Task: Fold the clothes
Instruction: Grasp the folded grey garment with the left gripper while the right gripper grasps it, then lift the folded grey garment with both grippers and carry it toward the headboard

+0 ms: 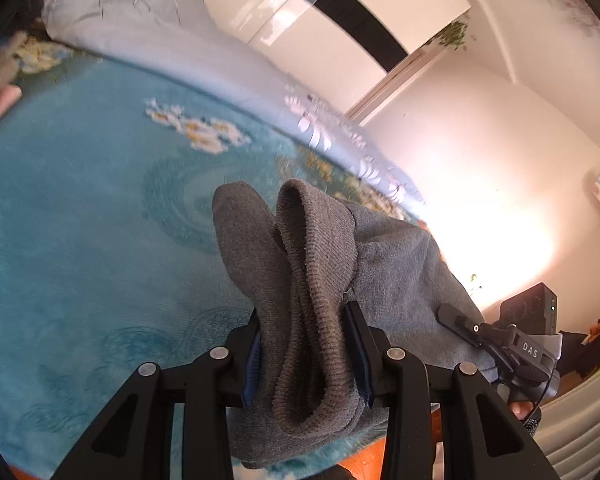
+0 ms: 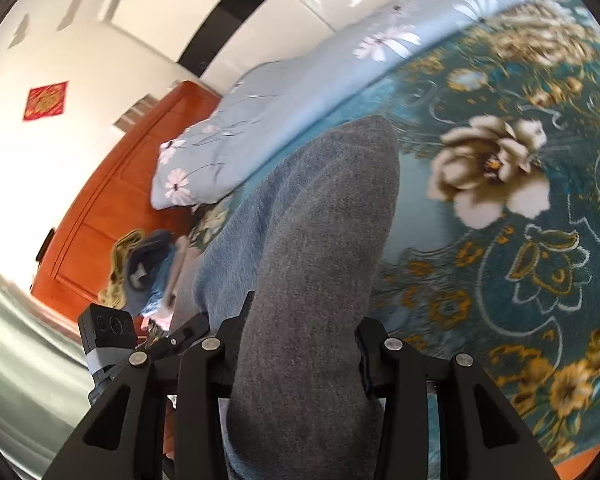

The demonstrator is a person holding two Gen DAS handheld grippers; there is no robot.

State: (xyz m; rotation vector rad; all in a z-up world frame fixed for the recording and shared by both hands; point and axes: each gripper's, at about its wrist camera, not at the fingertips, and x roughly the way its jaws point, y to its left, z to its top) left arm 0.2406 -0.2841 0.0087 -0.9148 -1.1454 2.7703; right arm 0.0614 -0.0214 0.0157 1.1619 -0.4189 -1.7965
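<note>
- A bed takes up most of both views, covered with a teal blanket (image 1: 80,220) that bears pale flowers, gold ones on its darker part in the right wrist view (image 2: 520,240).
- A pale blue quilt (image 1: 148,28) with white daisy prints lies bunched along the far edge of the bed, beside white wardrobe doors (image 1: 340,12).
- An orange wooden headboard (image 2: 112,208) stands at the bed's end, and a small pile of other clothes (image 2: 148,272) lies on the bed near it.
- The grey knitted garment (image 1: 300,280) is lifted off the blanket and hangs between the two tools; its ribbed hem folds over in the left wrist view, and a broad grey-blue fold (image 2: 312,240) rises ahead in the right wrist view.
- The left hand-held gripper (image 1: 306,356) is clamped on the ribbed hem, with cloth bulging between its blue pads.
- The right hand-held gripper (image 2: 300,356) is clamped on a thick bunch of the same garment.
- Each tool shows at the edge of the other's view, just beside it.
</note>
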